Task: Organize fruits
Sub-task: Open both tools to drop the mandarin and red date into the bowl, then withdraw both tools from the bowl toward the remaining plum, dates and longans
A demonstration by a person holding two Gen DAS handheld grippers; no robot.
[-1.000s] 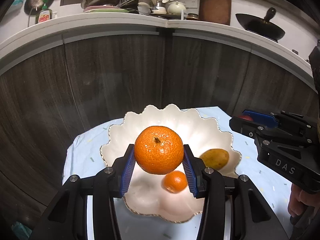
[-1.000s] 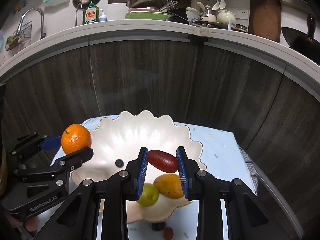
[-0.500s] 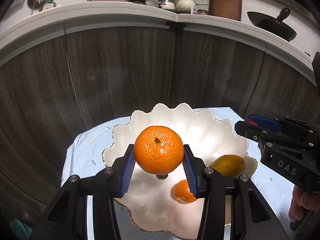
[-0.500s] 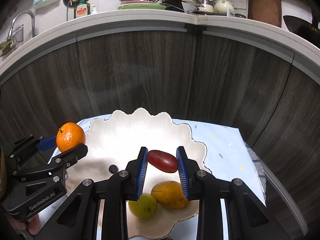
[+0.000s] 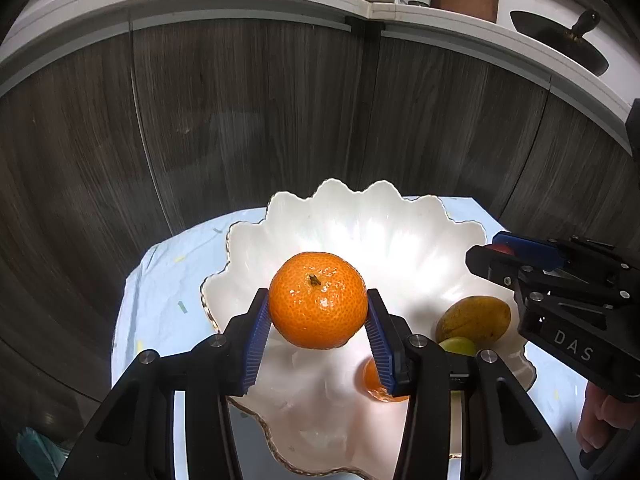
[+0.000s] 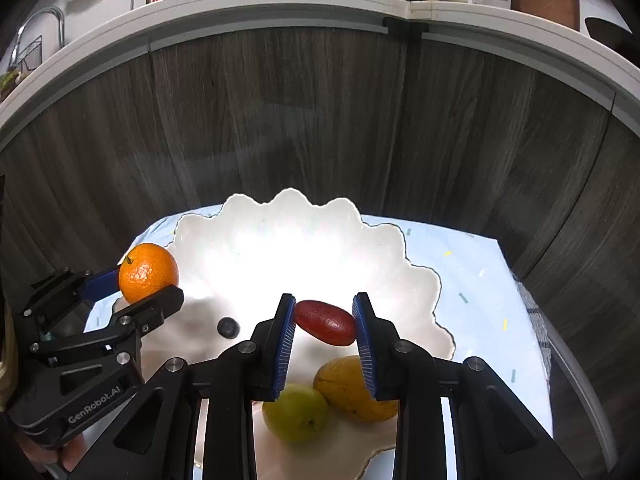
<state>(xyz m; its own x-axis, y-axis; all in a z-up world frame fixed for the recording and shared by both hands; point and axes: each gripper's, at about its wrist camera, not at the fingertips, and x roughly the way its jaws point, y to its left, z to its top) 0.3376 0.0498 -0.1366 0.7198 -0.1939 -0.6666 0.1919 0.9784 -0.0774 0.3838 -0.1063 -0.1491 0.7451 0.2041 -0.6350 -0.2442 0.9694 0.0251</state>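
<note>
Left gripper (image 5: 318, 336) clamps a mandarin (image 5: 318, 299); right gripper (image 6: 324, 334) clamps a dark red oblong fruit (image 6: 326, 322), long axis spanning the pads. Scalloped white bowl (image 6: 416, 280) lies directly below and ahead of both; mango (image 6: 354, 388) beneath right tips.

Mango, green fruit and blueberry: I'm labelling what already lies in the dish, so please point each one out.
mango (image 6: 352, 390): right wrist view, middle of its yellow skin.
green fruit (image 6: 296, 412): right wrist view, centre of its rounded top.
blueberry (image 6: 228, 326): right wrist view, middle of the dark berry.
</note>
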